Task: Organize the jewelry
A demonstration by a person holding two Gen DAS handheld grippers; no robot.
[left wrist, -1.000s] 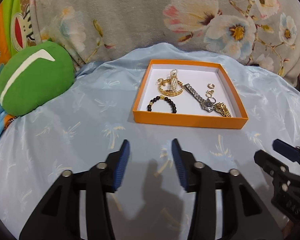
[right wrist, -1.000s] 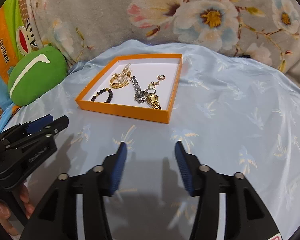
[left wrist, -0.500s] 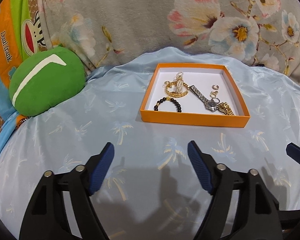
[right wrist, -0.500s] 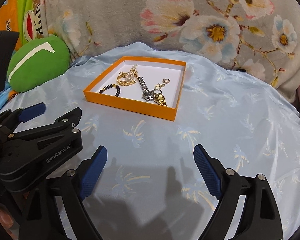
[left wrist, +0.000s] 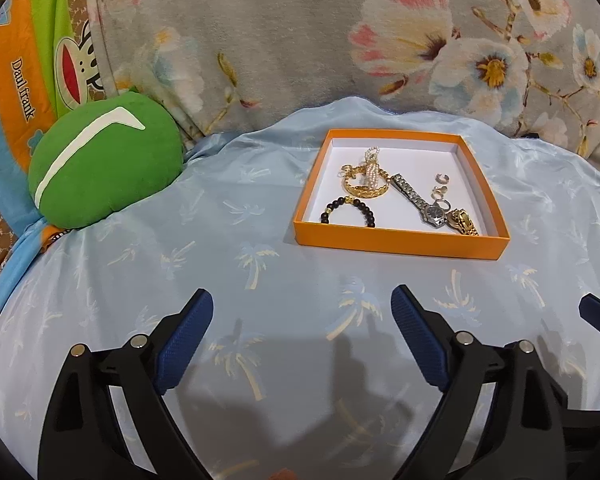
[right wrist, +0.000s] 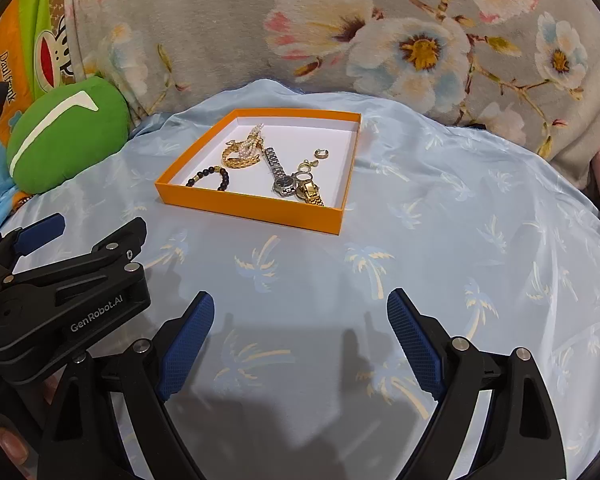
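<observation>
Two blue pads of the left tool stand wide apart with nothing between them, low over the light blue cloth with palm trees. Far in front of the left tool sits the orange box on that cloth. Inside the box, a black bead bracelet lies by the near wall. Behind the bracelet is a gold bangle with a string of pearls on top. Right of the bangle lies a silver watch, and a gold watch touches it. A small ring lies farther back. Left of the box is a green pillow. Behind the box is a gray flower blanket.

From the right wrist, the right tool is wide apart too and holds nothing. The orange box sits in front of it and a bit left. The left tool shows well left of the box, near to the camera.
</observation>
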